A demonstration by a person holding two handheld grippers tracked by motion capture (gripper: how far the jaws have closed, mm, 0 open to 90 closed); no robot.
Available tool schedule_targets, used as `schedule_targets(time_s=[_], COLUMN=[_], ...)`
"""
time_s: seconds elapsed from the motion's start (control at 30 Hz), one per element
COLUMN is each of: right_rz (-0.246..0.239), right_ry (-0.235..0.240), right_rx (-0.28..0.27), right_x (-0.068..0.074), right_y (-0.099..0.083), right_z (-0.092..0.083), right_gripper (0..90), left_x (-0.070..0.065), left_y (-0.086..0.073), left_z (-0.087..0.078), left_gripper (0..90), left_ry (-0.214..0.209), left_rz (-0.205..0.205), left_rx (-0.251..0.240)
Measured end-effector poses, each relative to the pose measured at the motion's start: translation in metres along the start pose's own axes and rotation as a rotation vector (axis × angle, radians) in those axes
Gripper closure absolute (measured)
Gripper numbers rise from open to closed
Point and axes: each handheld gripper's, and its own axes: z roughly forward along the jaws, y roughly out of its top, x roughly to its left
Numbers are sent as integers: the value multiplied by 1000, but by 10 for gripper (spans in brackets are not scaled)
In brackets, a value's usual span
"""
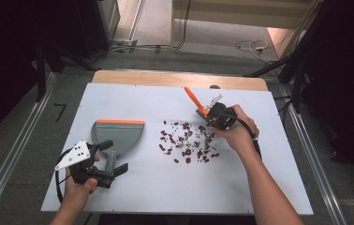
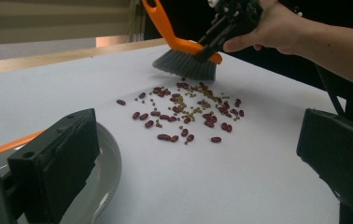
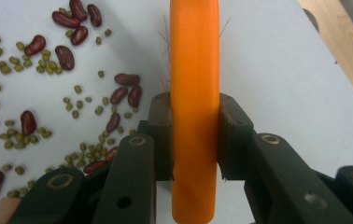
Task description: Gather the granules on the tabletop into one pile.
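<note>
My right gripper [image 3: 195,112] is shut on the orange handle of a hand brush [image 3: 194,56]. In the left gripper view the brush's grey bristles [image 2: 186,64] hang just behind a scatter of red and small green beans [image 2: 188,112] on the white table. In the high view the right gripper [image 1: 210,115] is at the pile's far right edge [image 1: 187,140]. A grey dustpan [image 1: 119,136] with an orange lip lies left of the beans. My left gripper [image 1: 112,157] is open at the pan's handle, jaws wide apart, the pan's rim [image 2: 111,163] beside one jaw.
The white board [image 1: 133,197] covers a wooden table whose far edge [image 1: 165,77] shows beyond it. Cables lie on the floor behind, and metal rails [image 1: 11,154] run along both sides.
</note>
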Motion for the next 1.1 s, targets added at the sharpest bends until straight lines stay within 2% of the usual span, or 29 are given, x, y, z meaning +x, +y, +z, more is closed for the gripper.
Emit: schedule_targets(time_s=[0.13,0.27,0.6,0.77,0.83,0.93,0.97,1.0,1.03,1.1], right_rz=[-41,-89,-89,-121,-146,-141,-158,-148,-158,-143], right_ry=[16,2,23,49,42,53,52,55,53,60], right_rx=[36,63,64,70,70,79,75,78,74,55], right_x=[6,16,24,31,34,39,39,41,39,33], right_y=[10,14,10,12,14,14,14,14,14,14], right_z=[3,3,-4,-8,-8,-11,-11,-12,-13,-15], right_gripper=[691,691,691,691,691,691,691,691,691,691], left_x=[1,2,0,0,0,1,1,1,1,2], left_y=[0,-1,0,0,0,0,0,0,0,0], left_z=[-1,0,3,4,4,3,3,3,3,3], left_gripper=[0,0,0,0,0,0,0,0,0,0], left_ry=[-3,-3,-26,-23,-24,-23,-23,-23,-23,-23], left_rz=[-1,1,7,10,9,6,5,5,6,4], left_rx=[0,4,3,10,8,8,6,6,6,4])
